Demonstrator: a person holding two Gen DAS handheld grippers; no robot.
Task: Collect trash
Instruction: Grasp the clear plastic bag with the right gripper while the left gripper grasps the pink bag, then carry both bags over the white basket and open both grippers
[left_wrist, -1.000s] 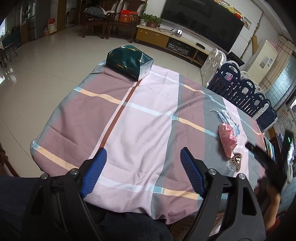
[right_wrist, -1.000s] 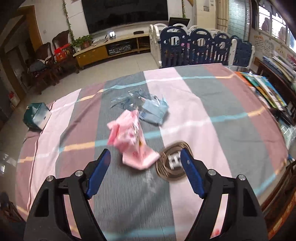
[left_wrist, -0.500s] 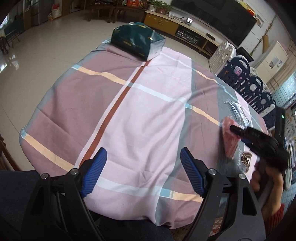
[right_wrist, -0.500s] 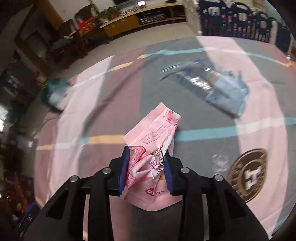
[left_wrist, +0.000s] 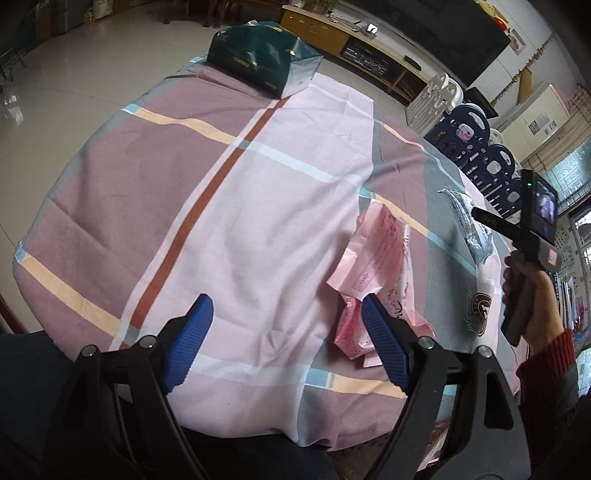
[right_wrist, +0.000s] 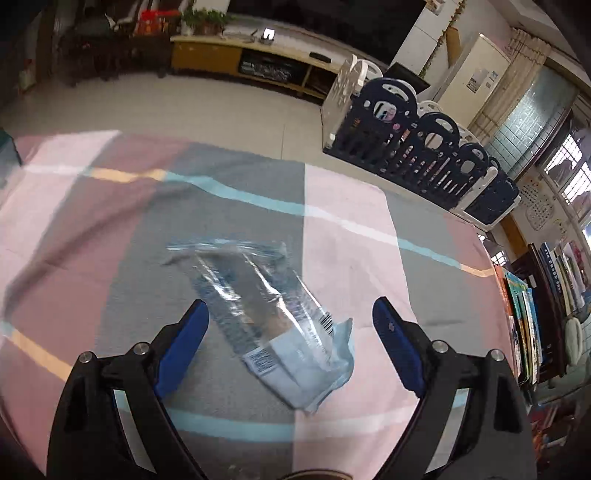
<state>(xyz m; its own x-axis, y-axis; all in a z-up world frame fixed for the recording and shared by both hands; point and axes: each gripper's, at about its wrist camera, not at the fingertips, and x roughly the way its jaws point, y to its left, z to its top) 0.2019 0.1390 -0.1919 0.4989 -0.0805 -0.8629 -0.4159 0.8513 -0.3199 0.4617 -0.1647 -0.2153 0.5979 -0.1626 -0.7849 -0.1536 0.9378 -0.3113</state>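
Note:
A crumpled pink wrapper (left_wrist: 376, 258) lies on the checked tablecloth (left_wrist: 258, 206), touching the right finger of my left gripper (left_wrist: 288, 332). That gripper's jaws are opening a little wider, with only cloth between them. A clear and pale-blue plastic wrapper (right_wrist: 266, 310) lies flat further right, also seen in the left wrist view (left_wrist: 469, 225). My right gripper (right_wrist: 291, 332) hovers over it with its jaws opening, and the wrapper shows between the fingers with neither pad pressing on it. A hand in a red sleeve holds the right gripper (left_wrist: 487, 221).
A dark green gift bag (left_wrist: 258, 66) stands at the table's far end. A round brown emblem (left_wrist: 480, 306) sits on the cloth near the right edge. Books (right_wrist: 524, 306) line the table's right side. A navy playpen fence (right_wrist: 424, 147) stands beyond the table.
The right gripper shut on the pink wrapper, carried it left towards the left gripper and let it go; it now hangs over the clear wrapper. The left gripper sank closer to the cloth.

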